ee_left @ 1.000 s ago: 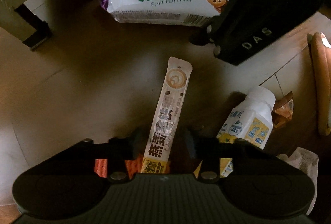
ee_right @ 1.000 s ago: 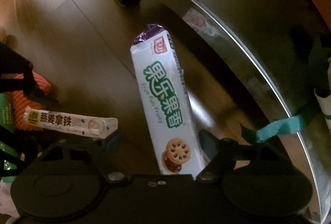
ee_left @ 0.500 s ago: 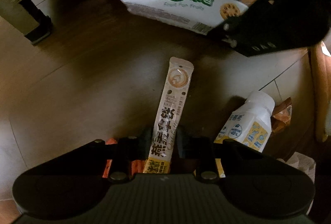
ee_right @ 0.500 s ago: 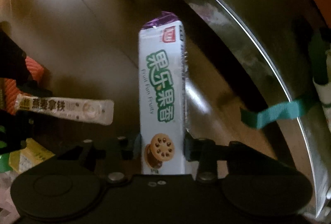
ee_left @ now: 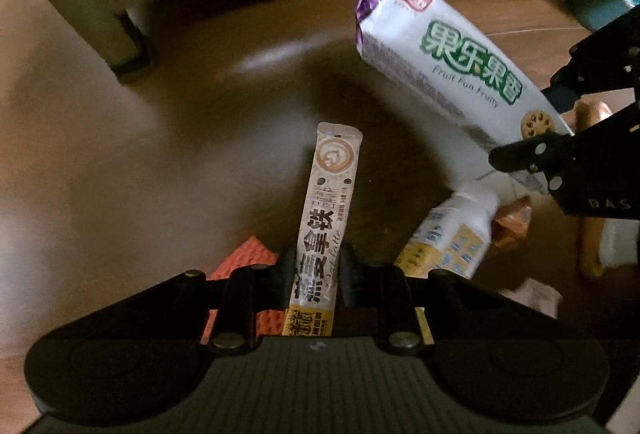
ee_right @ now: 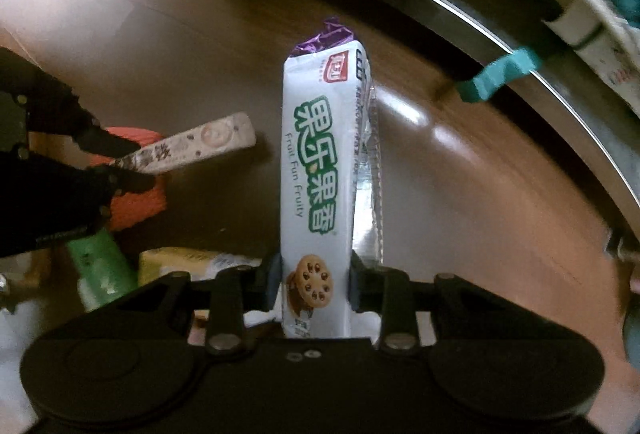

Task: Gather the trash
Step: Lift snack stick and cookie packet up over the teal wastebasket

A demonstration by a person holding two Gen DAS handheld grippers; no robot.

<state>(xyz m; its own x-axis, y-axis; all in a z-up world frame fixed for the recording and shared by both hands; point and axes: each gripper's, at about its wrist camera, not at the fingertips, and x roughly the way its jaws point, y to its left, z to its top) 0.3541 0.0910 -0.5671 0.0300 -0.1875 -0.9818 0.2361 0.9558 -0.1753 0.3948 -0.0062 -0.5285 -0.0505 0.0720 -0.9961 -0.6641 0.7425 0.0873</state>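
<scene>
Two wrappers are in my grip, both clear of the wooden floor (ee_left: 120, 161). My left hand-held gripper (ee_left: 314, 272) is clamped on the lower end of the oat latte sachet (ee_left: 326, 209), which sticks out past the pads. My right hand-held gripper (ee_right: 314, 284) is clamped on the cookie end of the biscuit pack (ee_right: 320, 169); its purple crimped end points away from me. Taking the sachet as landmark: the orange mesh scrap (ee_left: 244, 262) lies on the floor just left of it, the small white bottle (ee_left: 452, 234) lies to its right, and the biscuit pack hangs to its upper right. The metal-rimmed furniture (ee_right: 480, 29) stands beyond both.
</scene>
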